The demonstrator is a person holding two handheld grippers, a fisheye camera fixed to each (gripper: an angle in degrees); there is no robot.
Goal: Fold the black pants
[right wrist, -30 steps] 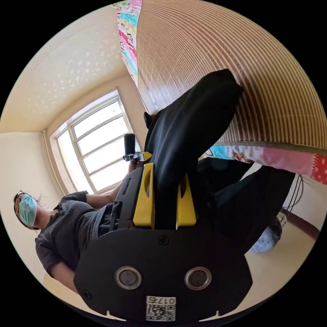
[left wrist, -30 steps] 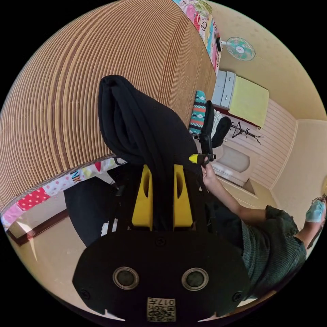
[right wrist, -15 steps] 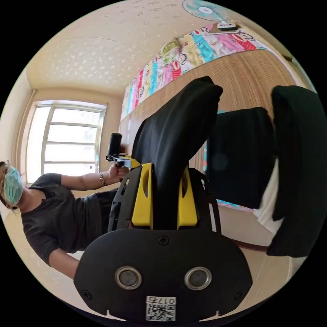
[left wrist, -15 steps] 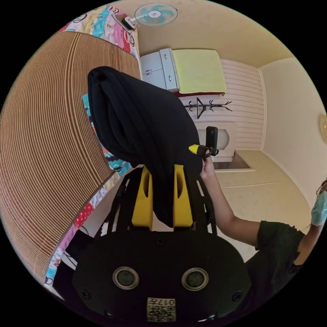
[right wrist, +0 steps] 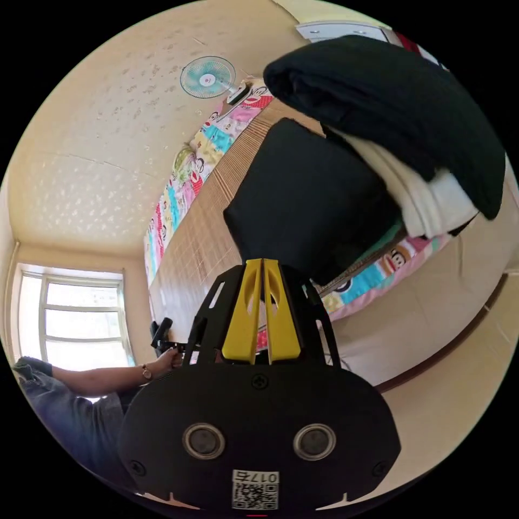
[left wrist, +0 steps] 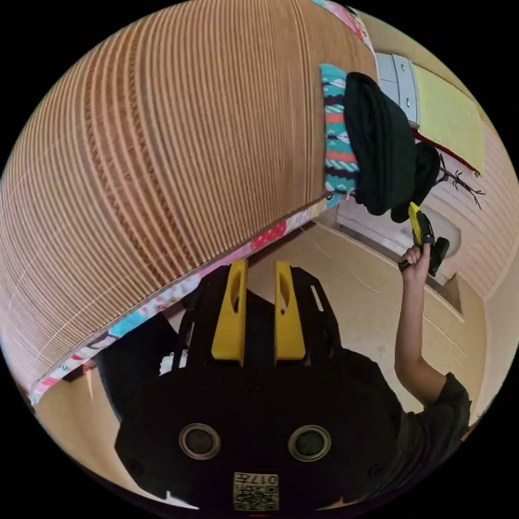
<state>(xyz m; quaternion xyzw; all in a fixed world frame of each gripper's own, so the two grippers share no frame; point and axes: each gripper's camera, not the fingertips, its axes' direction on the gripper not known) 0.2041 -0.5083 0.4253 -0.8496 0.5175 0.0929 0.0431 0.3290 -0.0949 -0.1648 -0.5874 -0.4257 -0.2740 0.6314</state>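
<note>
Folded black pants [right wrist: 308, 205] set on the mat's corner beside the stack — left gripper [left wrist: 258, 275] narrowly parted and empty, right gripper [right wrist: 262, 270] closed on nothing — best withdrawn straight back.

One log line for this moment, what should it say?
left claw: open, empty | right claw: shut, empty | folded black pants: lying on mat-covered bed

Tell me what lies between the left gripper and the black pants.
Left gripper view: floor, the bed's colourful edge and a teal patterned cloth separate the left gripper from the black pants.
</note>
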